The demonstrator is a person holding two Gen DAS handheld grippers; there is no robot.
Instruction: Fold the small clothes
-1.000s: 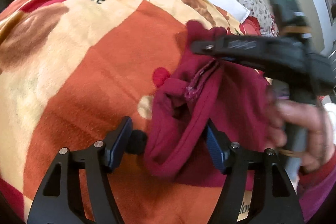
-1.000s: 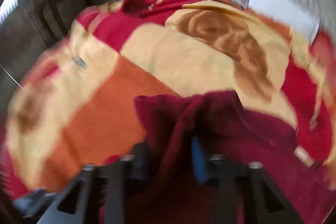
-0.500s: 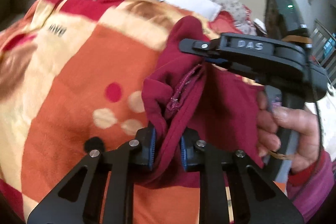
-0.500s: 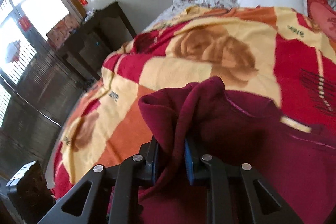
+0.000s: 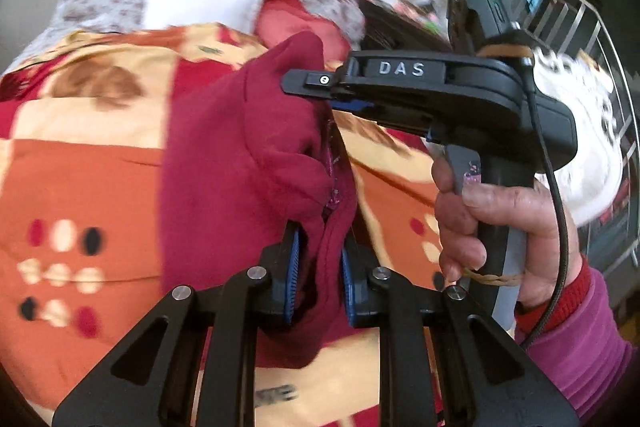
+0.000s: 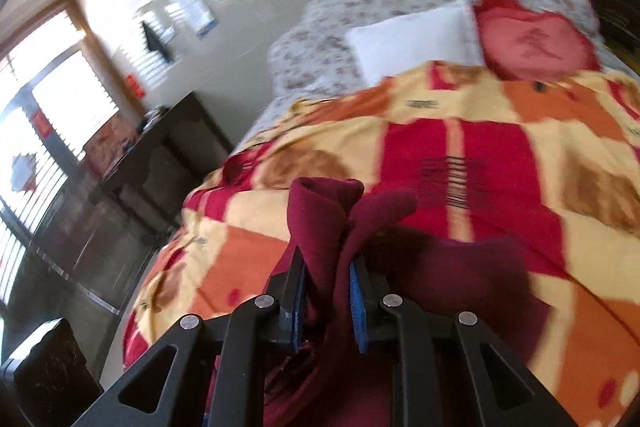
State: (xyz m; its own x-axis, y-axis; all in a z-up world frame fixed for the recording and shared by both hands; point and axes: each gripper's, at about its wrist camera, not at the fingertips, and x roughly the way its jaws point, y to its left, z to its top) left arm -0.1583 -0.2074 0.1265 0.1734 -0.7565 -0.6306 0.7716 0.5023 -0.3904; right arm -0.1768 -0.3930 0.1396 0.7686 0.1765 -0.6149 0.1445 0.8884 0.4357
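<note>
Hanging bunched between the two grippers, the dark red garment is lifted off the patterned blanket that covers the bed. In the left wrist view the left gripper has its blue pads pressed close on a thick fold of the cloth, and a stitched seam with a purplish trim runs up from that pinch. The jaws stand narrow, with only the fabric between them. Higher in the same view the right gripper comes in from the right side, its black fingers clamped on the upper edge of the garment, and a hand in a magenta sleeve with a red cuff wraps the grey handle below it. A black cable runs down past that wrist. In the right wrist view the right gripper is likewise pinched narrow on a roll of the red cloth, which stands up above the pads in two rounded folds, while more of the garment sags to the right and casts a shadow on the blanket. Beyond the blanket lie a white pillow, a red cushion beside it and floral bedding at the head of the bed. A dark wooden cabinet stands along the wall at the left, near a bright window.
</note>
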